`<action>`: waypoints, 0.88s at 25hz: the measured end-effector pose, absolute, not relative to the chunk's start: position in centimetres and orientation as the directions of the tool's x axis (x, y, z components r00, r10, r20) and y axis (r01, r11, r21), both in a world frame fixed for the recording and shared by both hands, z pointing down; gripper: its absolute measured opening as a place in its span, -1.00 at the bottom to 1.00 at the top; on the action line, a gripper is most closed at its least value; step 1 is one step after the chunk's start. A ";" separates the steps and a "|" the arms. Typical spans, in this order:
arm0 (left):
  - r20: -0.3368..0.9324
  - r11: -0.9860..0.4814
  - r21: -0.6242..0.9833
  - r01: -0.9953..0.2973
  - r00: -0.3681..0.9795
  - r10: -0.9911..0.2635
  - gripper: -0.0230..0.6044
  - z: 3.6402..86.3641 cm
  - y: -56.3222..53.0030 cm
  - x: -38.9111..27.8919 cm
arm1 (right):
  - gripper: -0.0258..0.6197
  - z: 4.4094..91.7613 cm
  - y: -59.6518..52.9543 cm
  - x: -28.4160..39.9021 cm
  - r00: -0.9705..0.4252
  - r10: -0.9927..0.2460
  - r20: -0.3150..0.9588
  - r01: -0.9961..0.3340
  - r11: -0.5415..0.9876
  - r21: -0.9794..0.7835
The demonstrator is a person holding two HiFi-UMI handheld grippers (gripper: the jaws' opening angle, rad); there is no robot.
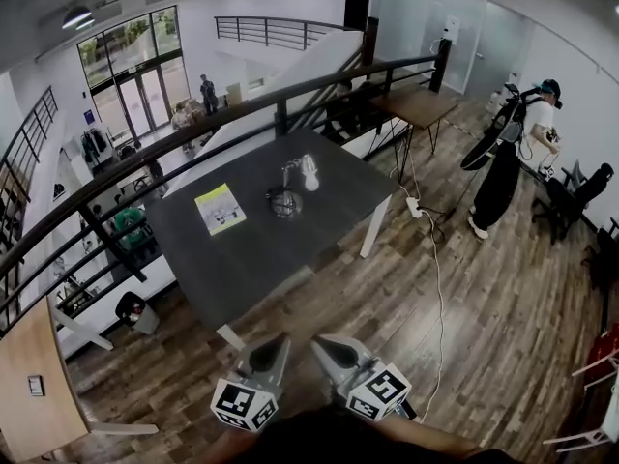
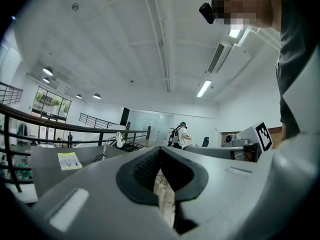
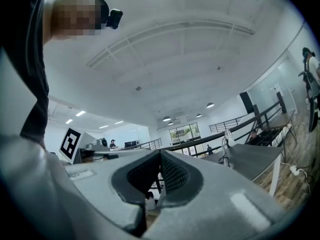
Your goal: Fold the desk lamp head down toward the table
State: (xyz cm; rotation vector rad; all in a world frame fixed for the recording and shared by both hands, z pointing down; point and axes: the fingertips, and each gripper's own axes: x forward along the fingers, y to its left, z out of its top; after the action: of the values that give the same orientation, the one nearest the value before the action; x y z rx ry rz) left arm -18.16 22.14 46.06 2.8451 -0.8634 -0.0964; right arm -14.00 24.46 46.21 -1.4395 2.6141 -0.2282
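The desk lamp stands near the middle of the dark table, its white head raised above a round dark base. Both grippers hover over the wooden floor, short of the table's near corner and well apart from the lamp. My left gripper is shut with nothing in it, and so is my right gripper. The left gripper view looks past the shut left gripper to the lamp, far off on the table. In the right gripper view the lamp stands beyond the shut right gripper.
A yellow booklet lies on the table left of the lamp. A black railing runs behind the table. A brown table stands at the back right. A person stands at the right. A cable and power strip lie on the floor.
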 end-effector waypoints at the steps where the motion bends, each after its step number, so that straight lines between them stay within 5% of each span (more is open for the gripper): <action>1: -0.015 -0.820 0.178 -0.545 0.831 -0.556 -0.92 45.9 21.6 -16.8 | -0.91 46.0 23.9 -12.7 -0.529 -0.847 -0.056 -0.824 0.529 -0.203; 11: -0.024 -0.834 0.184 -0.519 0.846 -0.532 -0.92 45.9 18.0 -4.7 | -0.91 46.1 20.3 -1.0 -0.524 -0.851 -0.036 -0.829 0.519 -0.208; 22: 0.000 -0.856 0.210 -0.473 0.875 -0.483 -0.92 46.7 12.3 1.8 | -0.91 47.9 14.8 4.3 -0.499 -0.866 0.009 -0.840 0.482 -0.248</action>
State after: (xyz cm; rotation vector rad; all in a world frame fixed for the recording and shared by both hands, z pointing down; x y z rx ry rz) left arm 1.77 12.32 46.65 2.8423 -0.7326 -0.0782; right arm 4.29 14.84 47.92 -1.5051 2.6015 -0.3342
